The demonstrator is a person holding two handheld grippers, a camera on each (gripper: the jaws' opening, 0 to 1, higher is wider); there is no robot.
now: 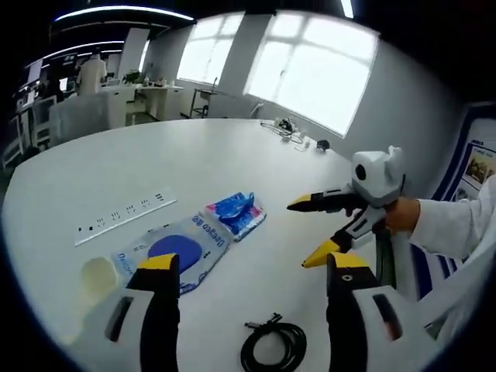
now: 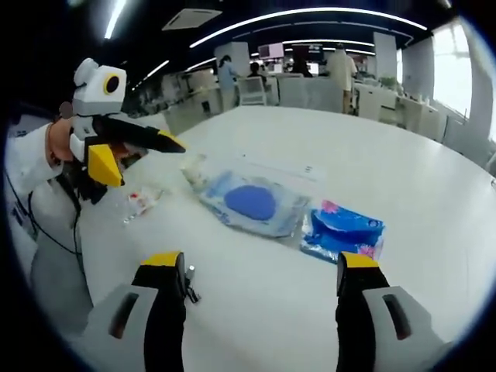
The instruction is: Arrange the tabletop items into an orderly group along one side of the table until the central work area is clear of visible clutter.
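Two grippers – left gripper [image 1: 252, 271] and right gripper [image 2: 262, 267] – hang above the white table [image 1: 232, 155], jaws spread wide, holding nothing. Mid-table lie a clear bag [image 1: 182, 252] and a blue packet [image 1: 236, 213], touching; a black cable [image 1: 273, 345] coils near the left jaws.

The left gripper [image 1: 252, 271] is hovering open-jawed above a white table [image 1: 194, 155], framing a coiled black cable [image 1: 273, 346]. A blue-disc packet [image 1: 174, 252], blue pouch [image 1: 236, 213] and power strip [image 1: 124, 217] are lying beyond, the right gripper [image 1: 310, 232] entering alongside.
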